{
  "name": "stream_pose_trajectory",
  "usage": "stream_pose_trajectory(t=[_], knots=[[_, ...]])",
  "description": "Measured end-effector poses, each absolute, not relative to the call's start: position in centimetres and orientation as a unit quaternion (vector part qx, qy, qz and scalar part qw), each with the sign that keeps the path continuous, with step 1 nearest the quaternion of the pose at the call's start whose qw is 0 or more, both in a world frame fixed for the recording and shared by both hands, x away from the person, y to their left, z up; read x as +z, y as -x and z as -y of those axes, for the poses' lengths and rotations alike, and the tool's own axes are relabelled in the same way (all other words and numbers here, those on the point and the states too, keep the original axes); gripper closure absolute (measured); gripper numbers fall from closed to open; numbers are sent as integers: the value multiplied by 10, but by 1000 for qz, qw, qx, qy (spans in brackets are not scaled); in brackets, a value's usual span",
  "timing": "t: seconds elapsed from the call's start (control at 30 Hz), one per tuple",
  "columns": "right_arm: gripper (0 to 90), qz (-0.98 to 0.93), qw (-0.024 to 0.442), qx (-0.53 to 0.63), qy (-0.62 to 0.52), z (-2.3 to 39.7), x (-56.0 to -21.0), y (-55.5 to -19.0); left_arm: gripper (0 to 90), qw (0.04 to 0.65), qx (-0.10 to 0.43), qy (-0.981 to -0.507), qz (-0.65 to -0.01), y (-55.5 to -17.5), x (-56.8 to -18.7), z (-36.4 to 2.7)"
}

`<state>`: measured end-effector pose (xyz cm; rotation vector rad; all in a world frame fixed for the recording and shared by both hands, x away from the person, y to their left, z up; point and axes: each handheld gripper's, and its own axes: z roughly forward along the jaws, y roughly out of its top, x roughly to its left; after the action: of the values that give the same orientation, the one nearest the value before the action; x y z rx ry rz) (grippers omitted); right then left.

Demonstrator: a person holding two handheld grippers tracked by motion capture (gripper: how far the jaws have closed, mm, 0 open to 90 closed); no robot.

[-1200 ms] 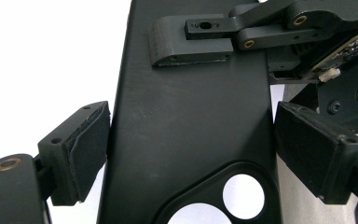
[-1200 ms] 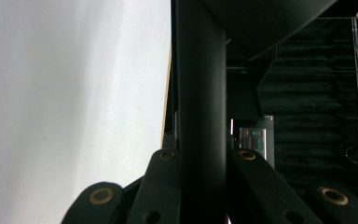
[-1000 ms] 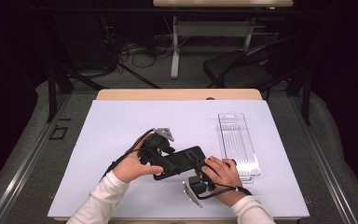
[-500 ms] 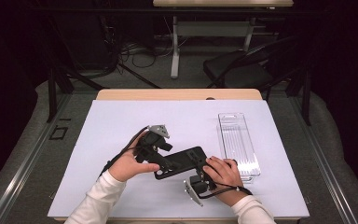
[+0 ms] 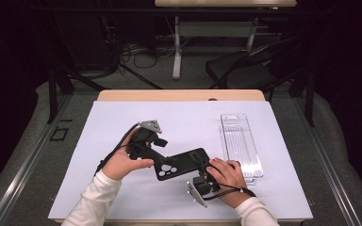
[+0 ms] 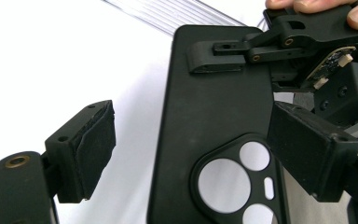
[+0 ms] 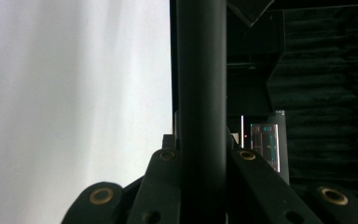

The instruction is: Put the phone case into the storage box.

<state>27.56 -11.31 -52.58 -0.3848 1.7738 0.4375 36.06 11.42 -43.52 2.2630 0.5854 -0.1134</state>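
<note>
A black phone case [image 5: 184, 164] with a camera cut-out hangs just above the white table between both hands. My right gripper [image 5: 204, 165] is shut on its far end; in the right gripper view the case's edge [image 7: 200, 84] stands upright between the jaws [image 7: 200, 163]. My left gripper [image 5: 162, 161] straddles the camera end. In the left gripper view the case [image 6: 209, 121] lies between its pads [image 6: 86, 149], which have just been closing a little. A white gap remains at the left pad. The right gripper's finger [image 6: 216, 58] lies on the case's top.
A clear plastic tray [image 5: 240, 141] lies on the white table cover [image 5: 122, 117] just right of the right hand. A black chair [image 5: 245, 70] and a table leg stand beyond the far edge. Cables trail from both grippers.
My left hand and its gripper have shifted left and slightly away along the case. The right hand and the case have stayed put.
</note>
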Motion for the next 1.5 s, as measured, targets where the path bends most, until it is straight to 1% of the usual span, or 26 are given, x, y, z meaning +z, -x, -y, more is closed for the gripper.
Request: stream_pose_trajectory(t=[0.3,0.6,0.83,1.0,1.17,1.33,1.5], knots=[[869,-771,587,198,149,119,-524,-276,161,395,-27,-883,-253,-368,-435,-128],[870,-774,580,212,141,120,-524,-276,161,412,-28,-873,-260,-371,-433,-137],[871,-784,564,226,129,120,-523,-277,162,415,-24,-871,-262,-372,-431,-143],[872,-795,536,264,102,122,-520,-278,163,423,-21,-866,-266,-373,-429,-147],[874,-809,498,305,63,125,-517,-279,168,429,-15,-862,-270,-374,-427,-153],[876,-813,469,344,33,129,-512,-282,177,441,-6,-854,-276,-375,-420,-166],[876,-823,442,357,4,131,-509,-282,184,451,-2,-847,-282,-375,-416,-175]])
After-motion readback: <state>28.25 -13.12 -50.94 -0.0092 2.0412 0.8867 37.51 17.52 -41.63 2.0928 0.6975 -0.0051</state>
